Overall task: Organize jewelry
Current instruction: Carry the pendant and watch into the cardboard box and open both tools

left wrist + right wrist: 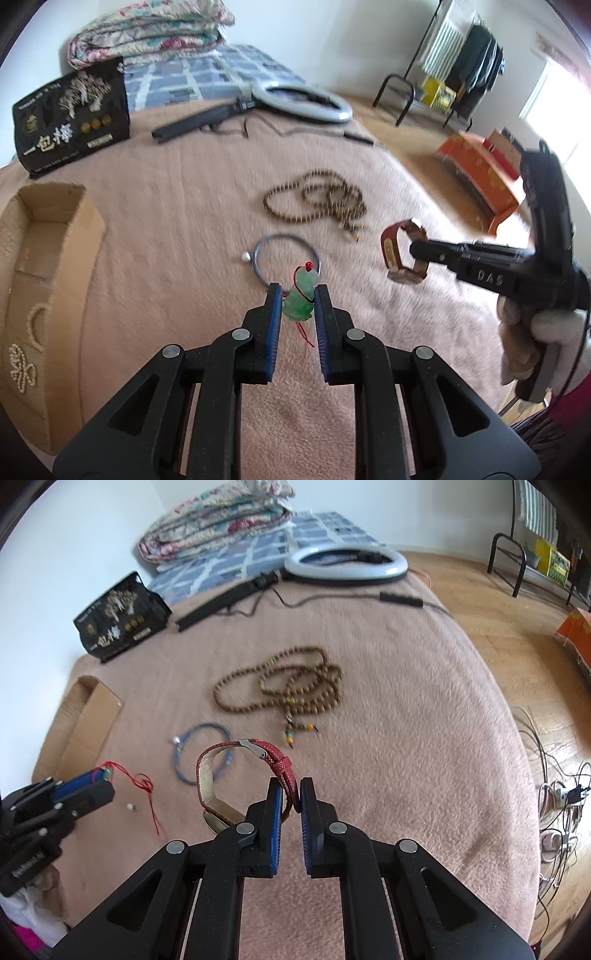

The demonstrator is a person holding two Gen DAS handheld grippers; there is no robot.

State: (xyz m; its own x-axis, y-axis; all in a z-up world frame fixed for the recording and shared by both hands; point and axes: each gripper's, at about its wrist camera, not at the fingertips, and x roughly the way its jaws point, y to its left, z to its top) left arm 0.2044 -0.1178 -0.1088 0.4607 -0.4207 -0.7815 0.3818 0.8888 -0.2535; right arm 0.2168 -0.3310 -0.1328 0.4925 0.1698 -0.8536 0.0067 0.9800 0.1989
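Observation:
My left gripper point(297, 295) is shut on a green jade pendant point(300, 297) with a red cord, held above the pink blanket; it also shows in the right wrist view point(101, 781), with the red cord point(146, 786) hanging. My right gripper point(291, 794) is shut on a red watch point(236, 775) by its strap and holds it in the air; it also shows in the left wrist view point(417, 258). A blue cord bracelet point(286, 258) and a brown bead necklace point(317, 201) lie on the blanket. A cardboard box point(48, 258) at the left holds pearl jewelry point(22, 369).
A black printed box point(74, 114), a ring light point(306, 101) with its black stand, and folded quilts point(147, 33) lie at the far side of the bed. An orange box point(484, 177) and a clothes rack point(454, 74) stand on the floor at right. Cables point(557, 812) lie beside the bed.

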